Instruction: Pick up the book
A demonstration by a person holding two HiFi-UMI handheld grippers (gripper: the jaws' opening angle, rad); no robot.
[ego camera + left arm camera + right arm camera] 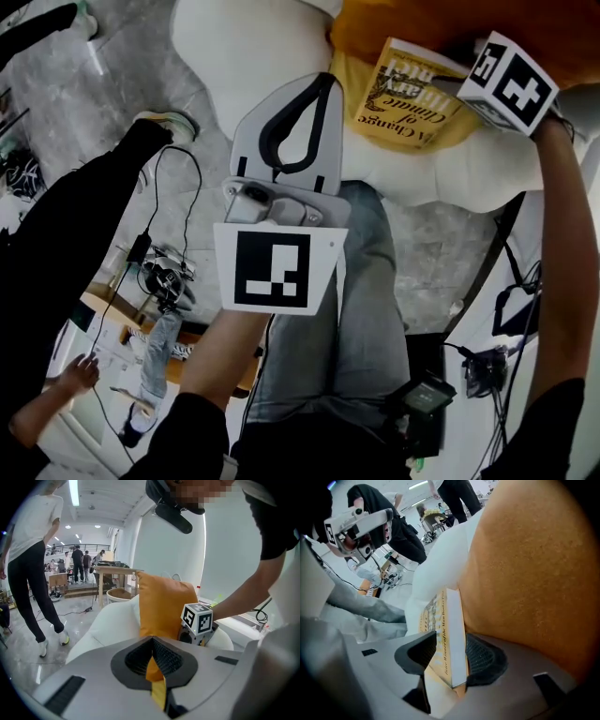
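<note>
The head camera looks steeply down from above the person's lap onto the white sofa (253,47). The left gripper (323,82) camera looks level along that sofa toward the orange cushion (161,606) from a little way off. The right gripper (450,651) camera sits tight against the cushion and the book (449,620), which the head view shares.

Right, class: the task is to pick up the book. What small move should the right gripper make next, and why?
Probably a short lift away from the white seat. The right gripper has its jaws shut on the book, one pad on each cover, beside the orange cushion, so the grip looks ready.
</note>
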